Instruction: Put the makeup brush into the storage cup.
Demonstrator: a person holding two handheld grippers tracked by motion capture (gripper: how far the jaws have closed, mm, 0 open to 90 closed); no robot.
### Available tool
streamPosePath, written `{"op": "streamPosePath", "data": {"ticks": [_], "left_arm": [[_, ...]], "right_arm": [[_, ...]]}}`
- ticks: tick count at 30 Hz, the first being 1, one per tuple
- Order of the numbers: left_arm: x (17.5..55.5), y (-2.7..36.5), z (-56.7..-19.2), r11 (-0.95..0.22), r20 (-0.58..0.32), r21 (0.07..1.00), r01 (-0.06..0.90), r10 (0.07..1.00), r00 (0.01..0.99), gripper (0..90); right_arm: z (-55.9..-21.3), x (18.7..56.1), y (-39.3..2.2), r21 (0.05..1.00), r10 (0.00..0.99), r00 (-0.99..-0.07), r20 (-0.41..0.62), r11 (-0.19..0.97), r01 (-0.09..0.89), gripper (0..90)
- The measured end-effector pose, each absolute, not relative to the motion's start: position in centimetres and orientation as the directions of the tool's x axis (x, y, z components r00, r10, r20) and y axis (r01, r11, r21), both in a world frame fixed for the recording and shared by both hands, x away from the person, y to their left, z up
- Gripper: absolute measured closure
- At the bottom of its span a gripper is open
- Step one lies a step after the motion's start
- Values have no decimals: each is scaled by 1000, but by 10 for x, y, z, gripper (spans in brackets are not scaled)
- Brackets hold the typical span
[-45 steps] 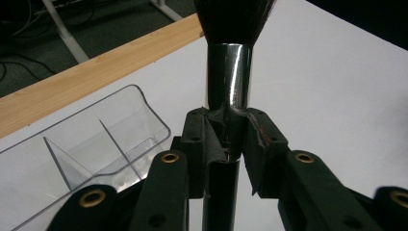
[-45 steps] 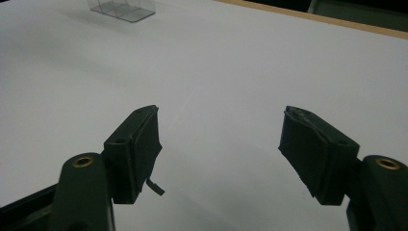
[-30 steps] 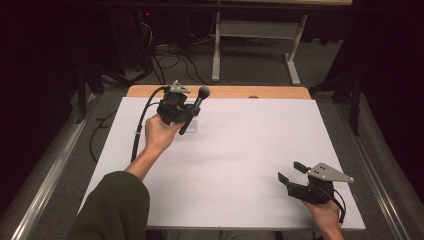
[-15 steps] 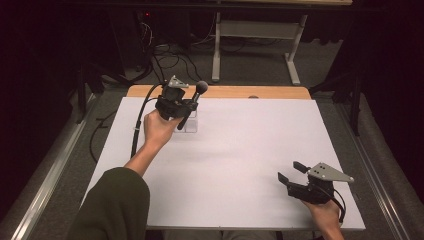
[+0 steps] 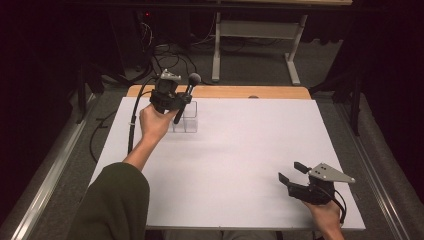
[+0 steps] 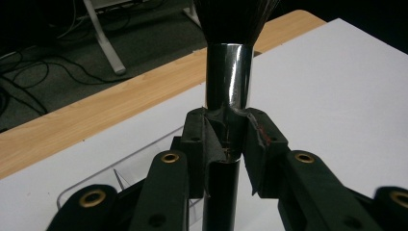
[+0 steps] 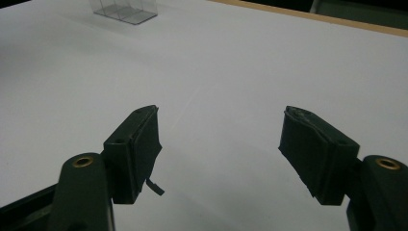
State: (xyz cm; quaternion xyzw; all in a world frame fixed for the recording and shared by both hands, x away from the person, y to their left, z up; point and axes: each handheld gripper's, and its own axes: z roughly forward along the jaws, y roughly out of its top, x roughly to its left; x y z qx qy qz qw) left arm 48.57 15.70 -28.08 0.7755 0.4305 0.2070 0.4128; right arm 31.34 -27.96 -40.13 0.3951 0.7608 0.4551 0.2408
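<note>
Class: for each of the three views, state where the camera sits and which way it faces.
High view: above the table, looking forward and down; forearms, left gripper, right gripper.
Left gripper view: looks along its jaws, shut on the makeup brush.
Right gripper view: looks along open jaws across the table.
Shared: the clear box.

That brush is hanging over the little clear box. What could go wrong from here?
1. The left hand-held gripper pinches the brush on its smooth round handle just below the shiny collar, so it could slip or swivel.
2. The brush hangs tilted over the clear box; its lower end could catch a wall or divider and shove the light box.
3. The box sits near the table's far edge.
</note>
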Motion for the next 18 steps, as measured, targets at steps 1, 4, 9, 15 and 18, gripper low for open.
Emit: {"op": "streamPosePath", "data": {"ticks": [1,4,9,15,18], "left_arm": [[487,158,-280,-285,-35,820,496,840,541,715],[490,160,-280,-268,-44,824,500,848,528,715],[496,164,-283,-234,-65,832,503,859,507,715],[502,165,-284,-212,-72,841,497,868,492,715],[504,165,-285,-205,-74,841,500,873,482,715]], "right_arm": [[-401,314,-280,883,821,-571,-7,273,381,319],[-401,314,-281,885,822,-570,-5,269,381,319],[-402,314,-280,884,821,-571,0,267,383,319],[-402,314,-282,883,826,-564,10,257,392,319],[-402,313,-281,884,824,-566,10,257,390,319]]}}
